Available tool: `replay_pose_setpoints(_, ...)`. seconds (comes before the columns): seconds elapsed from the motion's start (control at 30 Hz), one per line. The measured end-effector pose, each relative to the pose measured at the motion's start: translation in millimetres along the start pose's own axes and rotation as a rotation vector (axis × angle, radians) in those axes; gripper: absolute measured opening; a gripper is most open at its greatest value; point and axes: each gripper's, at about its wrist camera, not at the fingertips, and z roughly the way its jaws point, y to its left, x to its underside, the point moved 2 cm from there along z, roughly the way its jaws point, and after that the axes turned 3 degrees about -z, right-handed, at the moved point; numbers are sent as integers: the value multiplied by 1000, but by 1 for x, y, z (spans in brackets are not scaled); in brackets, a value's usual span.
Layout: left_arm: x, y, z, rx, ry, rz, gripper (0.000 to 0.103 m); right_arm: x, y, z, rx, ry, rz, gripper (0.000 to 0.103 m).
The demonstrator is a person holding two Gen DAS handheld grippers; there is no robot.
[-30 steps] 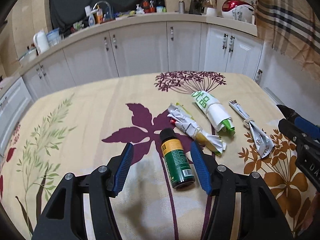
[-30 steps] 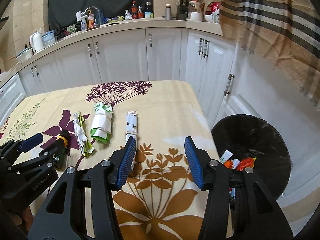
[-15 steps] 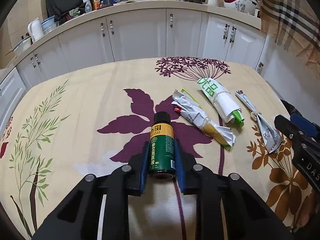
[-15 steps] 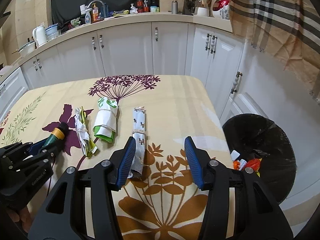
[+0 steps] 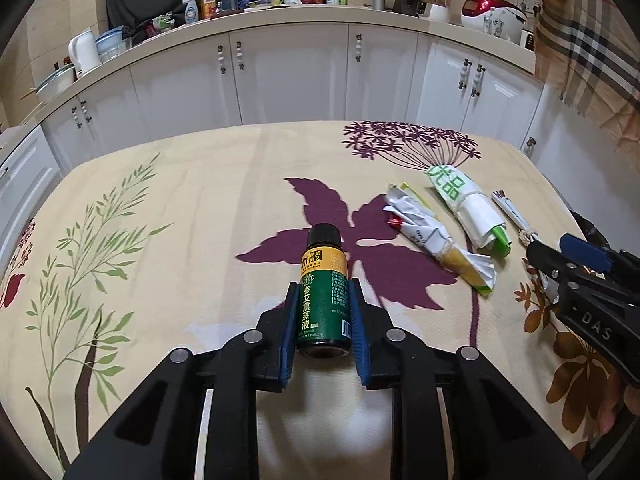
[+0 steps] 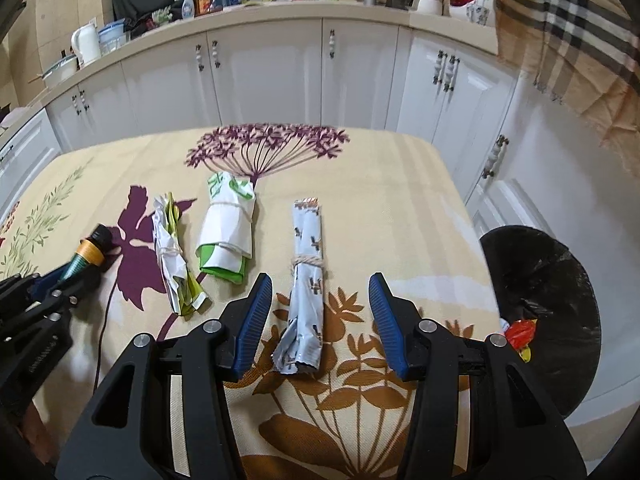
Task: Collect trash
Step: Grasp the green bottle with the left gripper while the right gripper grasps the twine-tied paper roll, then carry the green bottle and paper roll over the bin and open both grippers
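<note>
Since the earlier frame, the left gripper (image 5: pixel 322 318) had closed its jaws on the green bottle (image 5: pixel 323 298), which lay on the tablecloth (image 5: pixel 192 208) with its black cap toward twelve o'clock; the blue pads now pressed its sides. Meanwhile the right gripper (image 6: pixel 320 320) had advanced over the pale blue wrapper roll (image 6: pixel 306 280), its jaws narrowing slightly yet standing well clear of the roll on both sides, holding nothing. Two more tied bundles, the white-and-green packet (image 6: pixel 228 232) and the crumpled wrapper (image 6: pixel 174 256), waited at about ten o'clock from it. The pick-up step looked under way; next would likely come closing on the roll, then carrying both to the black bin (image 6: pixel 540 280) at three o'clock.
</note>
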Motion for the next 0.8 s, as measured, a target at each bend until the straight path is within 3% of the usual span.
replay_pose_setpoints(0.03,0,2,-1,-5,-2,-1,25,0,1,2,-3,10,-3,42)
replay_pose_setpoints(0.07,0,3,-1,-9,-4,-2,25,1,2,4,-9,21,-8,27)
replay_pose_setpoints(0.1,1,4,-1,-11,-6,-2,25,1,2,6,-19,30,-10,19)
replay_pose_setpoints(0.13,1,6,-1,-14,-6,-3,25,1,2,7,-26,32,-10,17)
replay_pose_setpoints(0.5,-1,-2,-14,7,-42,7,25,10,-14,-18,-8,-38,41,17)
replay_pose_setpoints(0.8,-9,-50,-32,90,-93,81,25,26,-71,-55,99,-111,132,17)
